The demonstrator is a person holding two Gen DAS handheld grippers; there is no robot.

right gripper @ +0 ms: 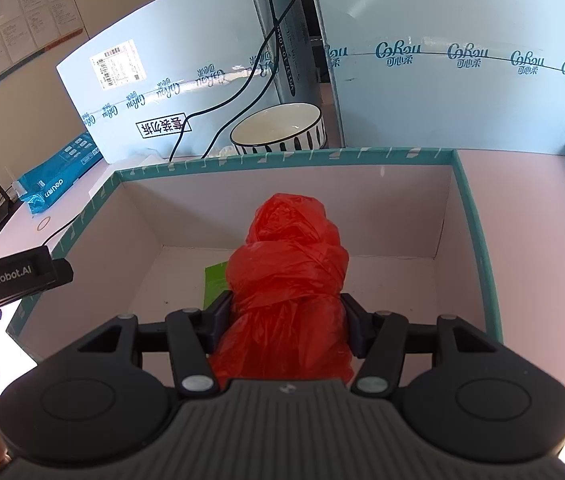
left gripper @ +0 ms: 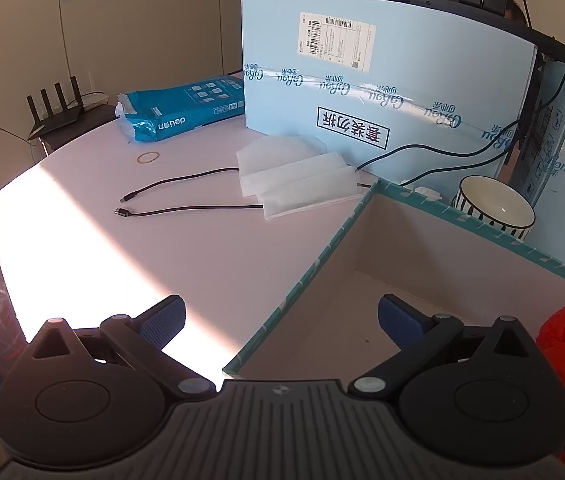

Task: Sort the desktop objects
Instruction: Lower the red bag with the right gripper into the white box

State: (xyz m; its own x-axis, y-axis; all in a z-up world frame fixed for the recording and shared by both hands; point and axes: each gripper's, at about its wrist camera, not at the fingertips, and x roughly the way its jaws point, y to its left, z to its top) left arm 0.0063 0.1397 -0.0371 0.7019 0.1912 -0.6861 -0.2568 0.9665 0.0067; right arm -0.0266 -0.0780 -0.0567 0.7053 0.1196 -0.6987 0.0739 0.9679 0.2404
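Right now my right tongs (right gripper: 286, 328) grip the red bag (right gripper: 286, 264) over the teal-rimmed box (right gripper: 282, 158) — next, release it inside — while my left tongs (left gripper: 280, 316) gape empty.

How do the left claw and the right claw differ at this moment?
The left claw is open and empty; the right claw is shut on the red plastic bag. The left hangs over the box rim, the right over the box's inside. Both point downward.
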